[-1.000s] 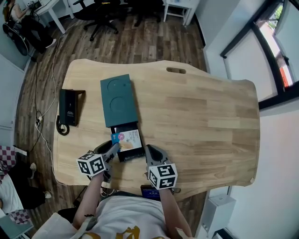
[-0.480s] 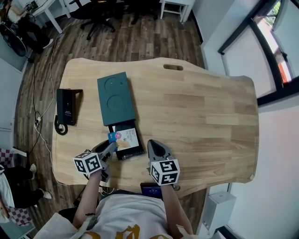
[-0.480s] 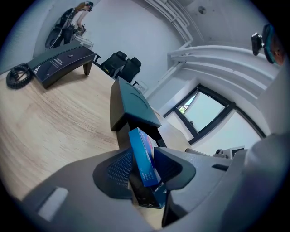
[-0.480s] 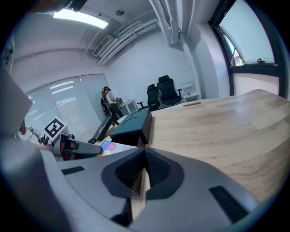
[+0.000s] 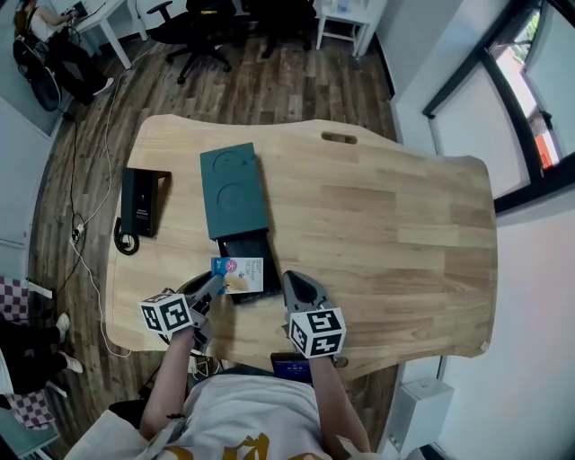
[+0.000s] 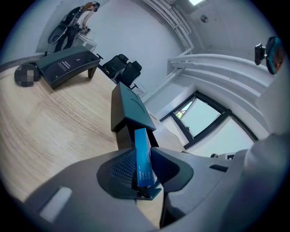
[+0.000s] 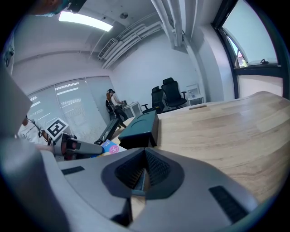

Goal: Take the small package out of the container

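The container is a dark teal box (image 5: 234,190) with its black inner tray (image 5: 245,248) slid out toward me. The small package (image 5: 239,275), white and blue with a pink dot, hangs over the tray's near end. My left gripper (image 5: 216,284) has the package's left edge between its jaws, which are closing on it. In the left gripper view the blue package edge (image 6: 143,158) stands upright between the pads, with the container (image 6: 130,111) behind it. My right gripper (image 5: 295,286) sits just right of the tray, shut with nothing in it (image 7: 142,171).
A black device (image 5: 142,201) with a coiled cable lies at the table's left. A slot (image 5: 340,137) is cut near the table's far edge. A dark device (image 5: 289,367) sits at the table's near edge. Office chairs (image 5: 199,18) stand beyond the table.
The package lay in the black tray before; now it is drawn toward me over the tray's near end, with the left jaws narrowed on its edge. The right gripper stays put.
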The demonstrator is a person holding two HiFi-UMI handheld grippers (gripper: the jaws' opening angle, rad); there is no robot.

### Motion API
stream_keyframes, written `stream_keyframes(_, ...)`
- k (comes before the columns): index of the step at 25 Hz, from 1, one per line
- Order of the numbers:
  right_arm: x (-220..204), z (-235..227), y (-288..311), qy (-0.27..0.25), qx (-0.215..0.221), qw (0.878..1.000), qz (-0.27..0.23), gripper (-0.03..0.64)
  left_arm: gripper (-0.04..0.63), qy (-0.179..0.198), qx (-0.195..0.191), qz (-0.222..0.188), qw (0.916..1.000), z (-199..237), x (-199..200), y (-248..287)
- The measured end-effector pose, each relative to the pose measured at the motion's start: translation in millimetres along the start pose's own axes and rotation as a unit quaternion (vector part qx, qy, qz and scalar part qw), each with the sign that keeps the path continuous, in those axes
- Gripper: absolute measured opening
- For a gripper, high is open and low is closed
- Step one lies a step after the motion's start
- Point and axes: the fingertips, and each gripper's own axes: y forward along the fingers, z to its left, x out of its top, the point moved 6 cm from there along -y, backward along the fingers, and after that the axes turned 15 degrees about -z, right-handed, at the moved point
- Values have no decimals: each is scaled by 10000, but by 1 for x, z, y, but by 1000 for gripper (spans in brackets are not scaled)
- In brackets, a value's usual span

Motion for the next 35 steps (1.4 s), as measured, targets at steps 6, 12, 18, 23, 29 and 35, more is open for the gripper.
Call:
stream_keyframes(6, 9, 3, -4, -28, 29, 10000, -90, 3, 101, -382, -24, -317, 9988, 2, 11, -5)
stream_keyframes(12, 21, 9, -11, -23, 80, 9996, -280, 3, 100, -711, -365, -556, 9952, -14, 24, -2)
stream_keyframes(18, 31, 18, -23, -203, 79, 9991, -377, 3, 98, -568, -745, -586, 9939, -37, 34, -4)
stream_keyframes(23, 37, 26, -37, -345, 39, 9984, -457, 3, 96, -894, -1003, -694, 9885, -48, 35, -14)
stream_keyframes(29, 44, 35, -57, -414, -39, 9969, -668, 3, 95, -1499, -1198, -880, 9775, -61, 31, -30)
stream_keyframes(35, 42, 53, -65, -549, 1, 9956, -755, 3, 95, -1613, -1385, -1030, 9717, -64, 36, -55)
